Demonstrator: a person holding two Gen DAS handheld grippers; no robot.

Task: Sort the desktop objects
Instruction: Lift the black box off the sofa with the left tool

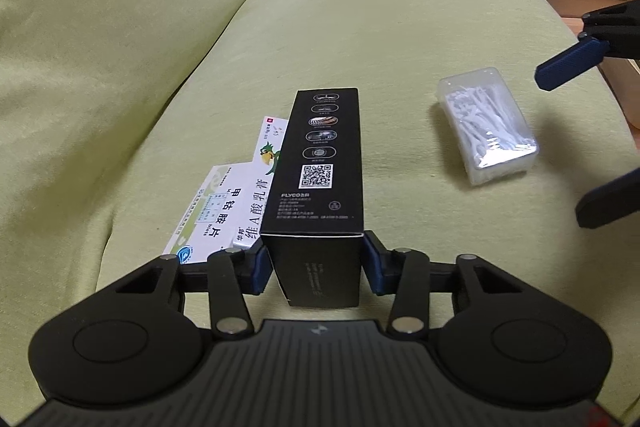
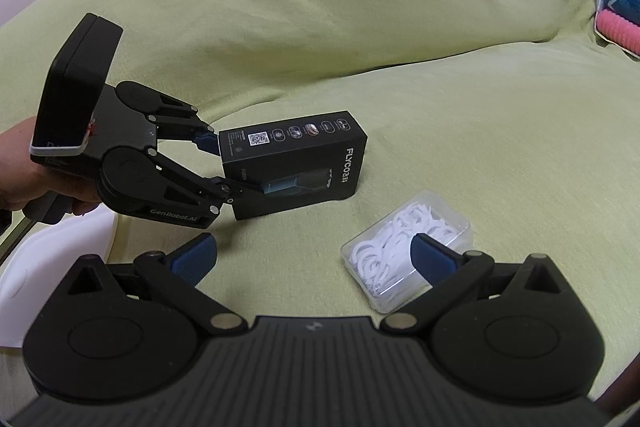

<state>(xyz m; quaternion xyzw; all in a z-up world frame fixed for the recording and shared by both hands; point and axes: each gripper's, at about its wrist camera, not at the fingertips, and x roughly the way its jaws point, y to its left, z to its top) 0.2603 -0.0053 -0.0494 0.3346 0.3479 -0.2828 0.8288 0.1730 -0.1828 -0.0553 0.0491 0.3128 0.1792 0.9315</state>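
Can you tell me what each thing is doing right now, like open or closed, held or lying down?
black box: closed, gripped at one end by the left gripper.
left gripper: shut on the black box.
right gripper: open, holding nothing.
clear plastic case: lid closed, lying flat on the green cover, full of white picks.
white medicine boxes: closed, lying flat beside the black box.

Bare cushion (image 1: 400,39) beyond black box (image 1: 320,155), clear floss case (image 1: 488,131) right
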